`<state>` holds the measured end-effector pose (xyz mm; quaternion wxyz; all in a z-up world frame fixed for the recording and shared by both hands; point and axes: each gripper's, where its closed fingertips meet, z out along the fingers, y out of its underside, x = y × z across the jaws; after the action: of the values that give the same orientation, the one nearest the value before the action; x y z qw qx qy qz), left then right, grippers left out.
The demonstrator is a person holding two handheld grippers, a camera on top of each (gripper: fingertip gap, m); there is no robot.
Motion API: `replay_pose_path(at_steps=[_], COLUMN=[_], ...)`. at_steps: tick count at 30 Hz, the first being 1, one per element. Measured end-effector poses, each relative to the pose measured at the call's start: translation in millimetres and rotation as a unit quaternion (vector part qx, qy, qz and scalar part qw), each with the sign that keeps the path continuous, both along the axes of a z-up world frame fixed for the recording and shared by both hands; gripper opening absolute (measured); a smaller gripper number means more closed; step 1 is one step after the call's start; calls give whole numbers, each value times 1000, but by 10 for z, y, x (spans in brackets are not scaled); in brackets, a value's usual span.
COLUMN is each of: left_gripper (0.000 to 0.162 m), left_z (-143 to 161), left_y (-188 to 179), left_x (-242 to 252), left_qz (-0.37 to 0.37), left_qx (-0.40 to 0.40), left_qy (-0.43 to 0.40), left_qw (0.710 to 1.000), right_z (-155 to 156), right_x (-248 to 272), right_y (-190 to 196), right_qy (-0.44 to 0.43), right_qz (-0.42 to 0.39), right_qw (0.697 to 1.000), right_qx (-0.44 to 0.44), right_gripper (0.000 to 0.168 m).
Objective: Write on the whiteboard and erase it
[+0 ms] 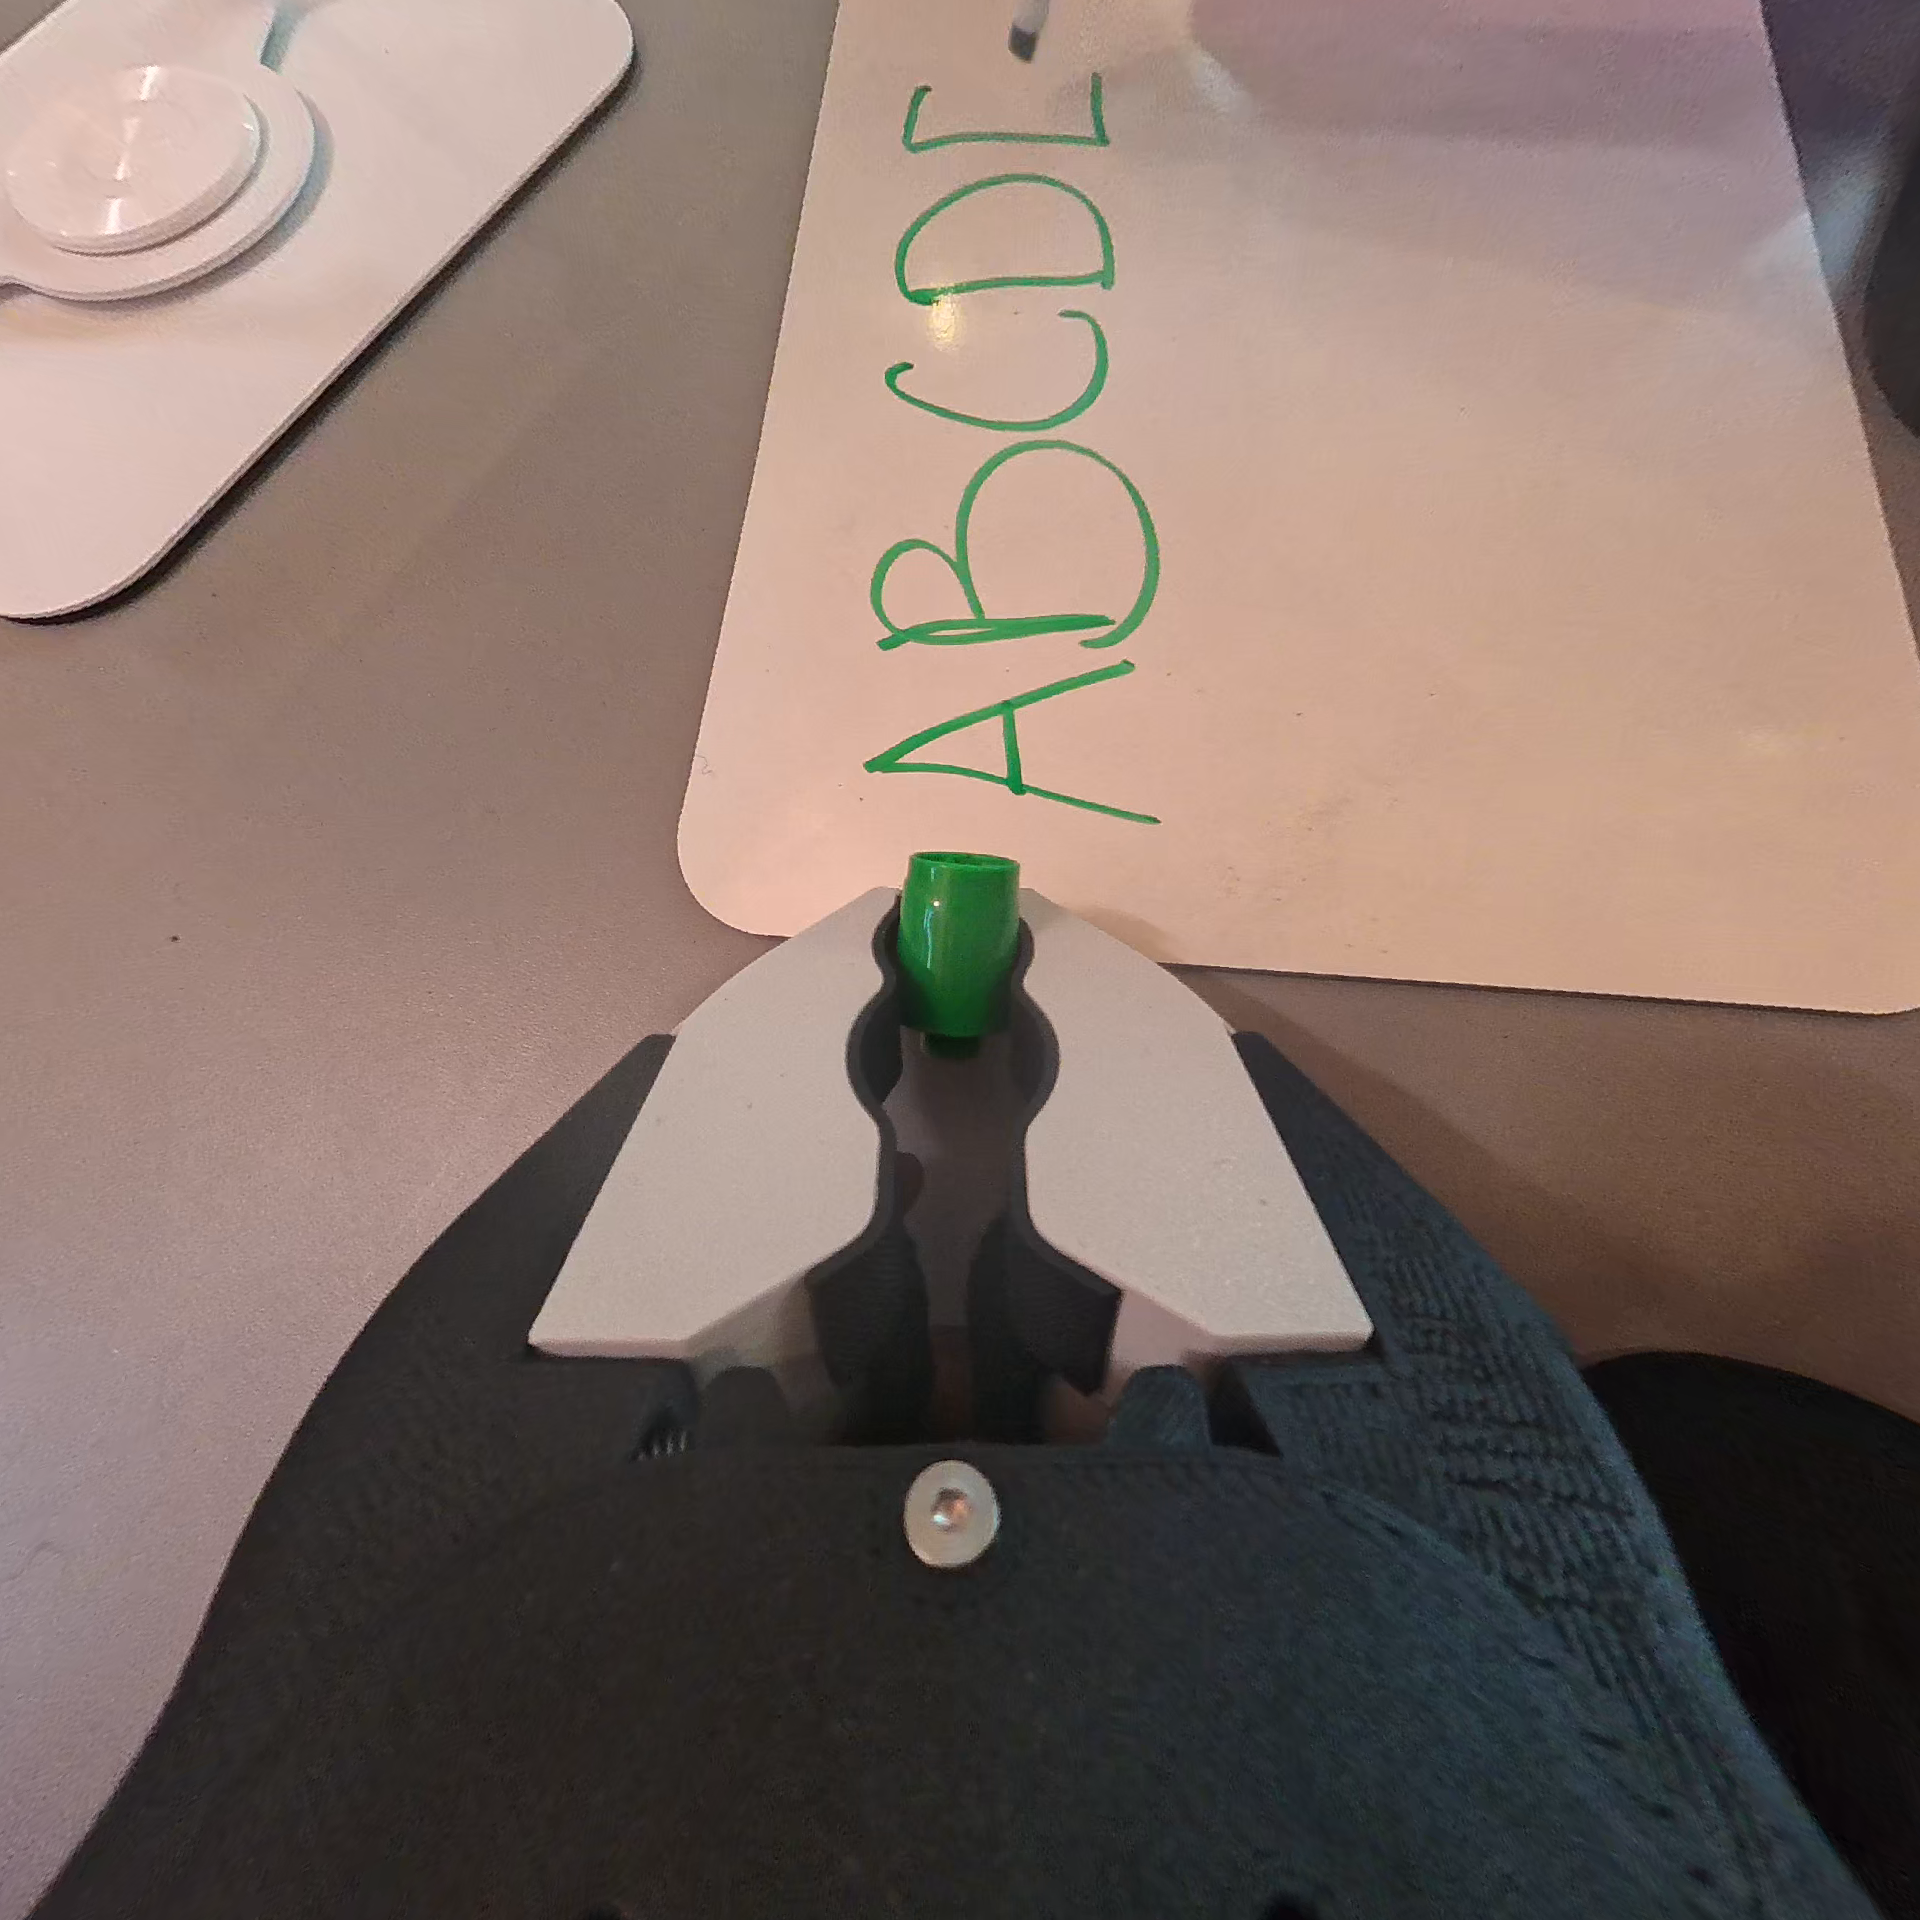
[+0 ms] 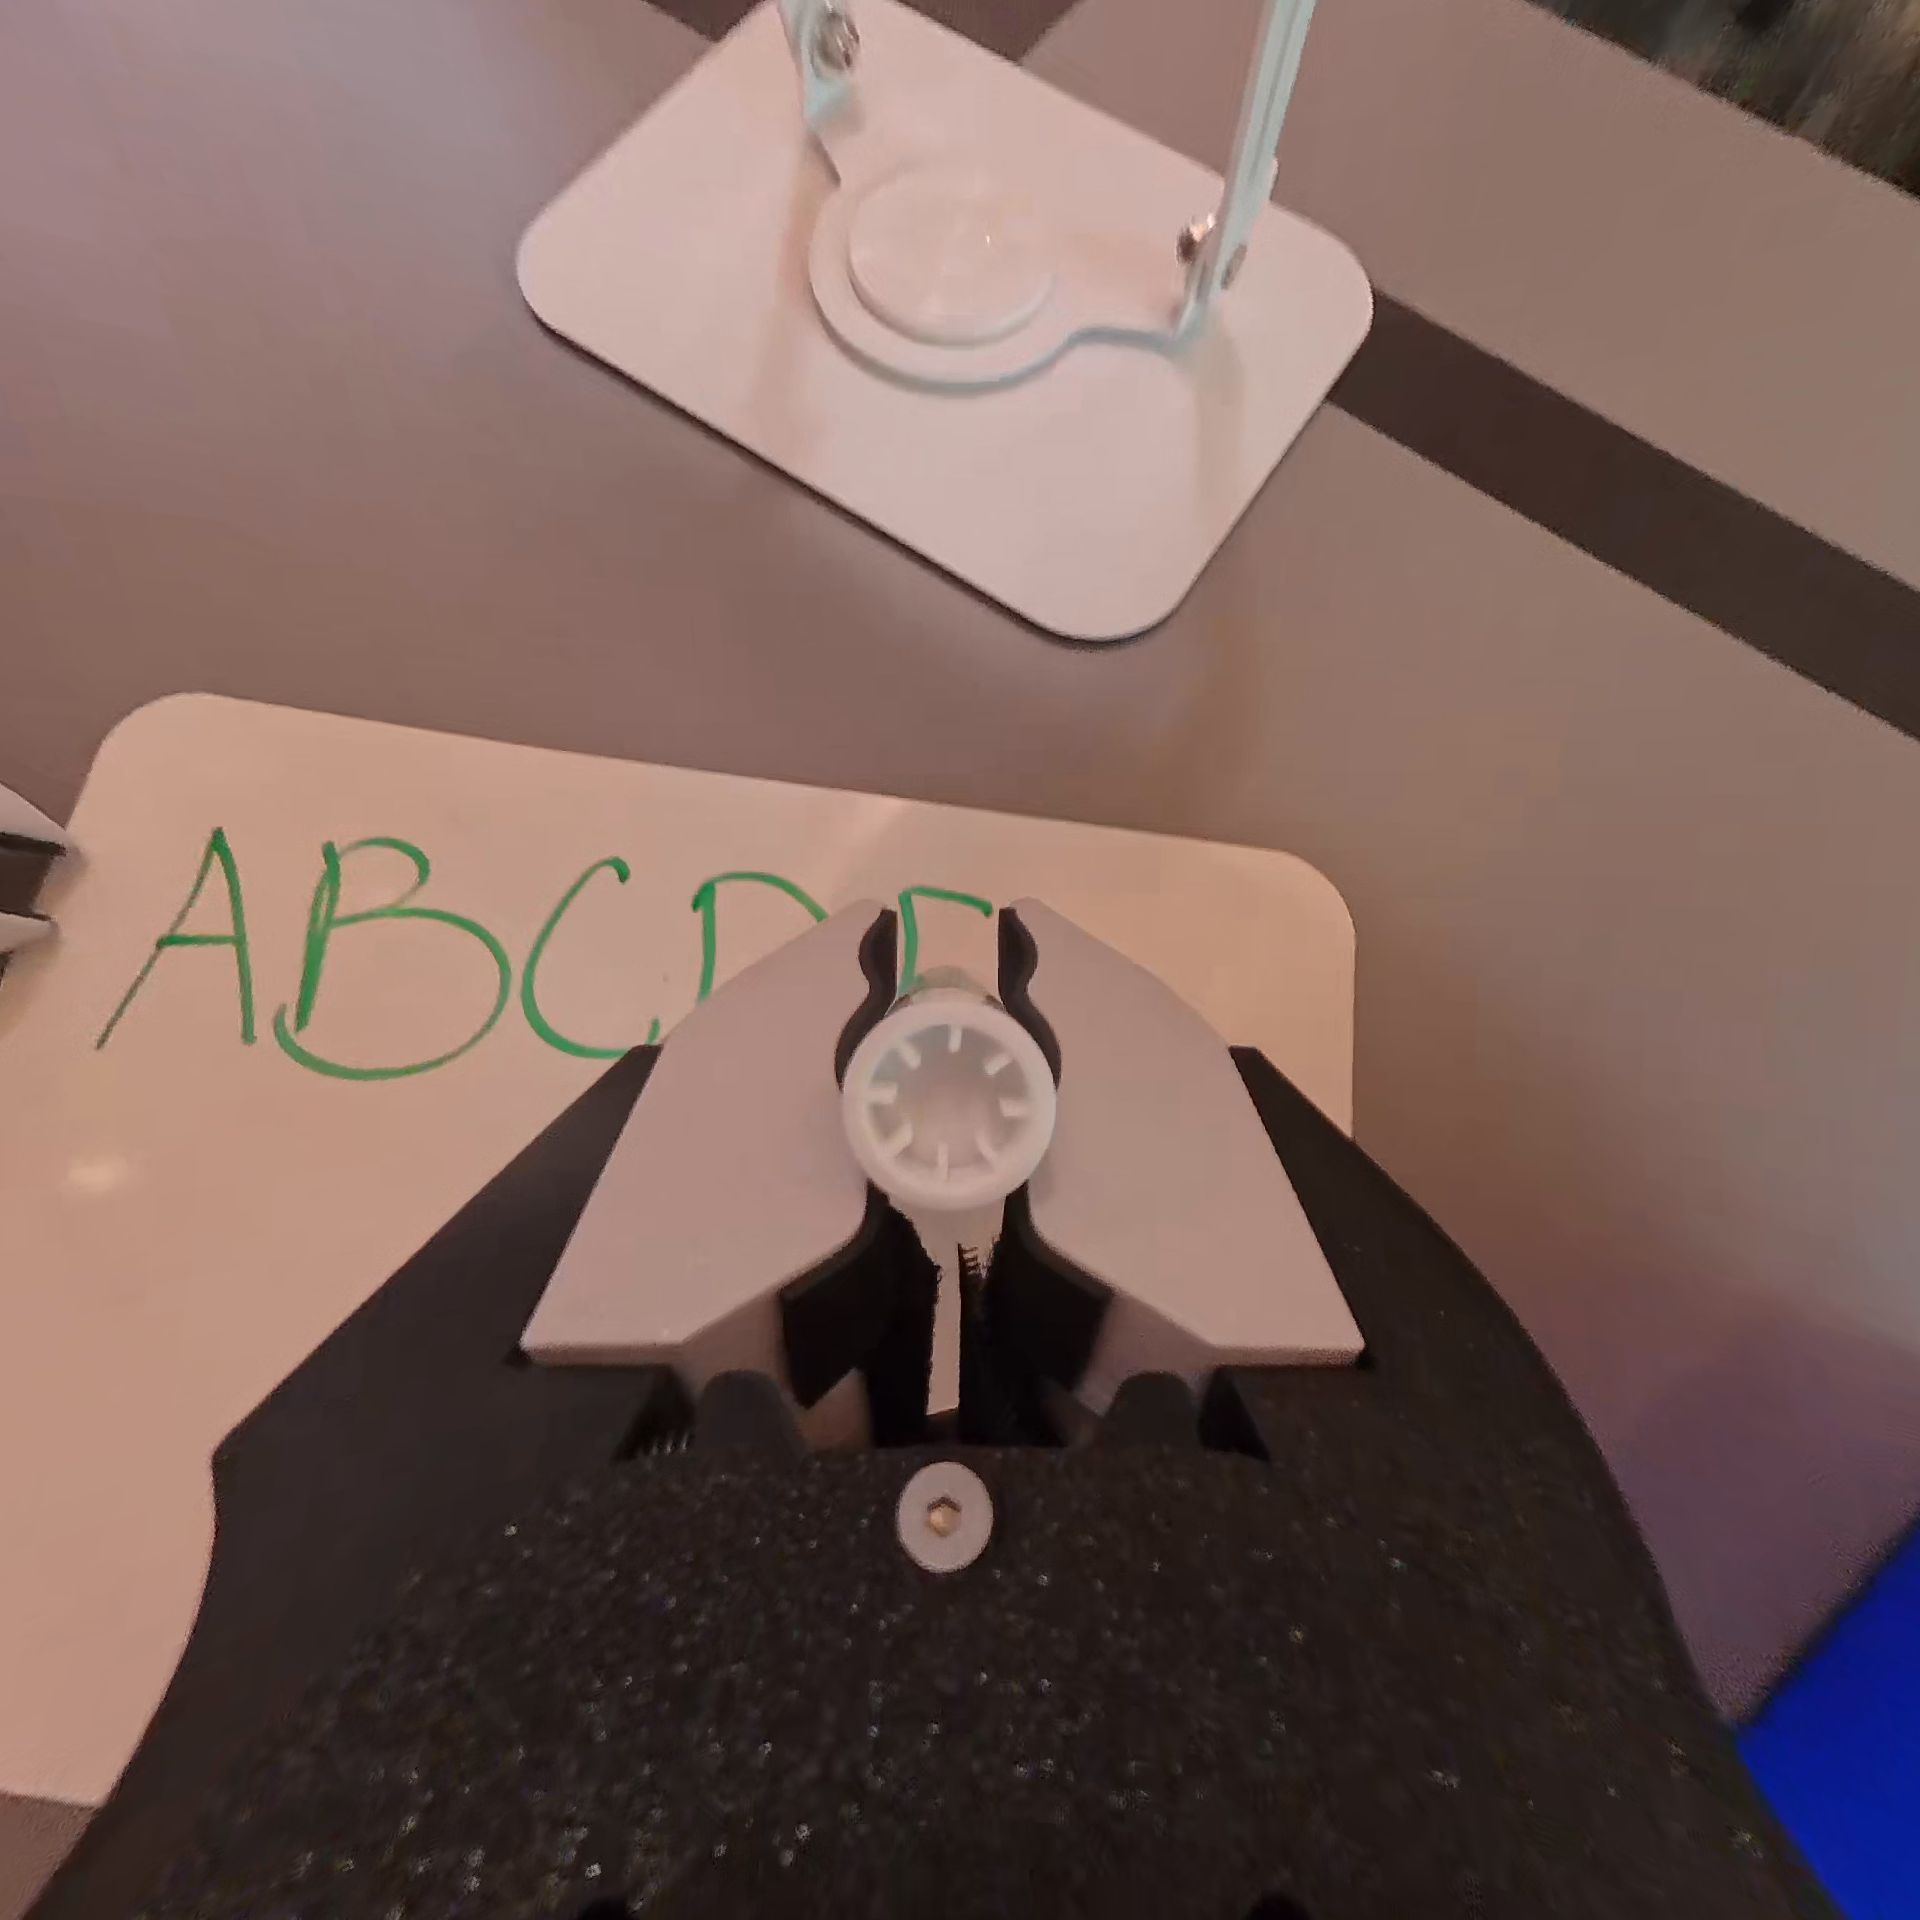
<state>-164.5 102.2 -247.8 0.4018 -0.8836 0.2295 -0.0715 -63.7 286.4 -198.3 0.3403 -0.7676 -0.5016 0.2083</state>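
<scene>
A white whiteboard [image 1: 1455, 571] lies flat on the brown table and bears a row of green letters [image 1: 1018, 468]. My left gripper [image 1: 956, 914] is shut on a green marker cap [image 1: 954, 940] at the board's near edge, just before the first letter. My right gripper [image 2: 945, 920] is shut on a white marker [image 2: 948, 1112], seen from its open rear end, held over the last letter on the whiteboard [image 2: 312, 1247]. The marker's tip [image 1: 1027, 26] shows at the top of the left wrist view. The left gripper's fingers [image 2: 21, 873] show at the left edge of the right wrist view.
A white stand base with a round disc [image 2: 935, 436] and metal legs [image 2: 1236, 177] stands on the table beyond the board; it also shows in the left wrist view [image 1: 208, 260]. A dark strip [image 2: 1662, 499] crosses the table. A blue surface [image 2: 1849, 1714] lies at the lower right. About 20 cm separates my left fingertips from my right.
</scene>
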Motion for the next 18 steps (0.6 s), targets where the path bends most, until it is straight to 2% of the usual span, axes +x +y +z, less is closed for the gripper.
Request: replay_pose_path(at_steps=[5, 8, 10, 14, 18], left_gripper=[16, 16, 16, 16, 16], left_z=[0, 0, 1, 1, 0], left_y=[-1, -2, -3, -2, -2], left_x=[0, -1, 0, -1, -2], left_qz=[0, 0, -1, -1, -1], left_qx=[1, 0, 1, 0, 0], left_qy=[2, 1, 3, 1, 0], left_qw=[1000, 1000, 1000, 1000, 1000], right_z=[-88, -79, -25, -52, -85], right_x=[-92, -3, -4, 84, 76], right_y=[-16, 140, 234, 492, 544], right_qy=[0, -16, 12, 13, 19], right_qz=[13, -8, -16, -45, -49], right_qw=[1000, 1000, 1000, 999, 999], right_qx=[-13, 1, -4, 12, 11], right_gripper=[19, 19, 19, 19, 19])
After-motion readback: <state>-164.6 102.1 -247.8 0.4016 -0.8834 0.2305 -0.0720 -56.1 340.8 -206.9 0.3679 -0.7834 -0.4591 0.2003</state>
